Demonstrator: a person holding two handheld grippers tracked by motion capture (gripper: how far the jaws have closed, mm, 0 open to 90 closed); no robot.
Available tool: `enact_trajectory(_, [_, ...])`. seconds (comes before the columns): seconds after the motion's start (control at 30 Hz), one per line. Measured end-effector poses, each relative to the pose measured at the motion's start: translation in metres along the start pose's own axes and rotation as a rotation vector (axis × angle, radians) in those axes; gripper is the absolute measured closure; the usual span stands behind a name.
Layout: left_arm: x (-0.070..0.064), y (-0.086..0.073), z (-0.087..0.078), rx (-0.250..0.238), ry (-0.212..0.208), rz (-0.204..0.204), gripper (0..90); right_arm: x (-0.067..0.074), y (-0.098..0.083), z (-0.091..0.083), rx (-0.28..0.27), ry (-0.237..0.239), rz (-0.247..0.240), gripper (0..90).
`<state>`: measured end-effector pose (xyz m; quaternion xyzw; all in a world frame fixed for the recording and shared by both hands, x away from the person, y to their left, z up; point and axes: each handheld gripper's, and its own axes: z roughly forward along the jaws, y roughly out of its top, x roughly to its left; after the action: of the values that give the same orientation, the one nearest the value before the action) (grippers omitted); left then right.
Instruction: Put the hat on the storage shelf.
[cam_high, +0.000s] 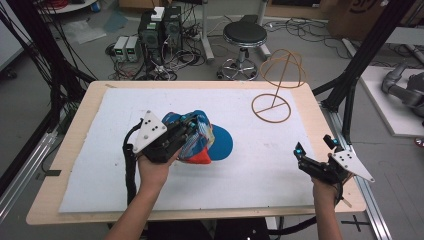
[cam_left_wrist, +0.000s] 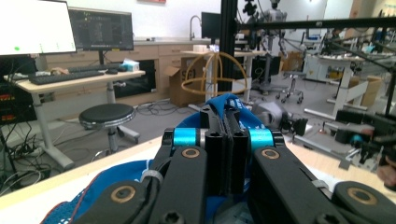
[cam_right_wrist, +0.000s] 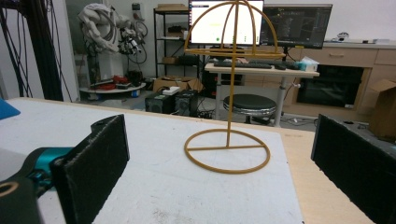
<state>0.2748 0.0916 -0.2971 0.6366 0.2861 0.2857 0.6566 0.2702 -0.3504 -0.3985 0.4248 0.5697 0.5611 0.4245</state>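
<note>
Blue cap (cam_high: 210, 140), pinched in my closed left tongs (cam_high: 192, 125) at counter (cam_high: 75, 145) centre, bound for the wire stand (cam_high: 275, 90) at one o'clock; my right tongs (cam_high: 315, 150) gape empty.

No text, label, brand or number could be read anywhere in these pictures. The two monitors (cam_right_wrist: 259, 23) behind the table were lit, but whatever stood on their screens was too small and blurred to make out. The cardboard box (cam_high: 357, 17) beyond the table's far right corner carried a dark printed mark, cut off by the frame edge and illegible. The power units (cam_high: 160, 30) on the floor past the far edge showed small panels, nothing legible. The cap (cam_high: 210, 142) bore no readable lettering from this side.
</note>
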Motion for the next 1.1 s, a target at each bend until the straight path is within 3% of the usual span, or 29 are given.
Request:
enact_trajectory(0.5, [-0.007,0.034,0.027,-0.068,0.007,-0.009,88.9,0.000,0.000,0.000,-0.002,0.001,0.011,3.9])
enact_trajectory(1.1, [-0.014,0.075,0.071,-0.138,0.030,0.002,88.9,0.002,-0.001,0.002,-0.004,0.019,0.018,3.9])
